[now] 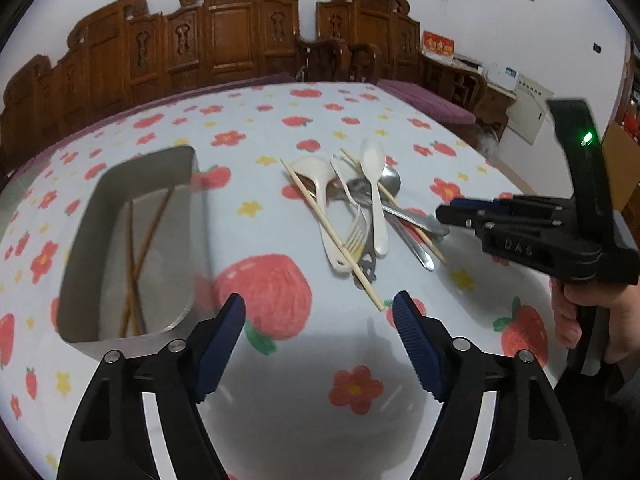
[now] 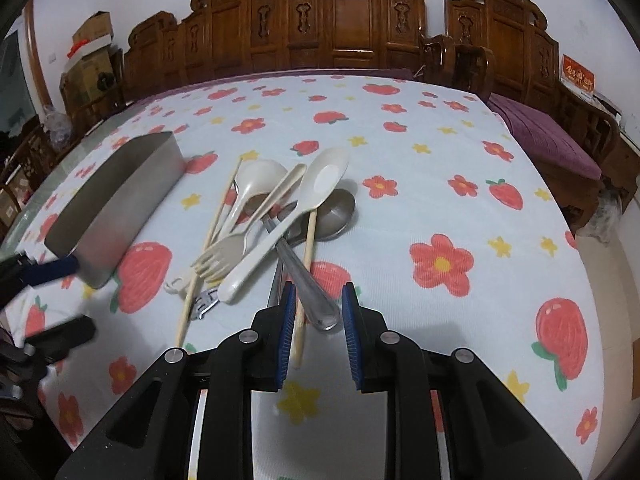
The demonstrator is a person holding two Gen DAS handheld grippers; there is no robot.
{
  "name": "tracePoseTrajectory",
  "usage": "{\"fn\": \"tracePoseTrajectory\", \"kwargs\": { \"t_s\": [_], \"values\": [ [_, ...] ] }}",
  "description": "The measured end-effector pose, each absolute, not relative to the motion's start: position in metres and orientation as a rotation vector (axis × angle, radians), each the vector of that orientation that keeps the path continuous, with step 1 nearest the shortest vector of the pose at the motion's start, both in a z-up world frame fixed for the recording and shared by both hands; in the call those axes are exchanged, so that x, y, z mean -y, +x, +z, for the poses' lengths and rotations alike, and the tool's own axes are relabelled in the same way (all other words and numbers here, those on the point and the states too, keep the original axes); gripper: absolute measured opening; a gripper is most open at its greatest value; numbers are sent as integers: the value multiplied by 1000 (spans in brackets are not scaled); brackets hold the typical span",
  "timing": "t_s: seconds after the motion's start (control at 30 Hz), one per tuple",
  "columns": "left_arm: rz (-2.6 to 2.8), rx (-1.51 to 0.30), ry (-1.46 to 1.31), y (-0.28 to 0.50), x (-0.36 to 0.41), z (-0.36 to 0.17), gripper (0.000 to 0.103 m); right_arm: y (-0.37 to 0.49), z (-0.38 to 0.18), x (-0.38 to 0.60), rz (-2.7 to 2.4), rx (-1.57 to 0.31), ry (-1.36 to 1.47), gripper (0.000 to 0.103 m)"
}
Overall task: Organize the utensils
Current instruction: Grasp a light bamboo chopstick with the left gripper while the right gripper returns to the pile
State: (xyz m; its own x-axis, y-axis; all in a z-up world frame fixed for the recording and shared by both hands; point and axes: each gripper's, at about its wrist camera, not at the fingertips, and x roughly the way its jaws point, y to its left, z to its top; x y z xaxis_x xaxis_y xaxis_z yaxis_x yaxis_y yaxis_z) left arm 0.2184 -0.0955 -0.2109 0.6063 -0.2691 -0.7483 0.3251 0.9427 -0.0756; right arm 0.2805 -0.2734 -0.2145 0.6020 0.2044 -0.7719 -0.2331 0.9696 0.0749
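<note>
A pile of utensils lies on the flowered tablecloth: white plastic spoons, a pale fork, metal spoons and light chopsticks. A steel tray to the left holds brown chopsticks. My left gripper is open and empty above the cloth, in front of the pile. My right gripper is open, its pads on either side of a metal spoon handle and a chopstick. It also shows in the left wrist view.
The table carries a strawberry and flower cloth. Carved wooden benches with purple cushions stand behind it. Cardboard boxes are stacked at the far left. A hand holds the right gripper's grip.
</note>
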Motion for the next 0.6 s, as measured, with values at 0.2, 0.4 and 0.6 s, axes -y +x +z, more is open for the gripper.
{"fn": "tracePoseTrajectory", "kwargs": {
  "t_s": [0.2,0.4,0.6],
  "values": [
    [-339,-921,42,229,112,-228,49,280,-213,274,256,-881,-41,26],
    [-332,-952,0,244,130,-239,45,280,-212,278,241,-877,-18,26],
    [-306,-972,20,254,142,-249,35,280,-210,280,242,-871,-2,26]
  ]
}}
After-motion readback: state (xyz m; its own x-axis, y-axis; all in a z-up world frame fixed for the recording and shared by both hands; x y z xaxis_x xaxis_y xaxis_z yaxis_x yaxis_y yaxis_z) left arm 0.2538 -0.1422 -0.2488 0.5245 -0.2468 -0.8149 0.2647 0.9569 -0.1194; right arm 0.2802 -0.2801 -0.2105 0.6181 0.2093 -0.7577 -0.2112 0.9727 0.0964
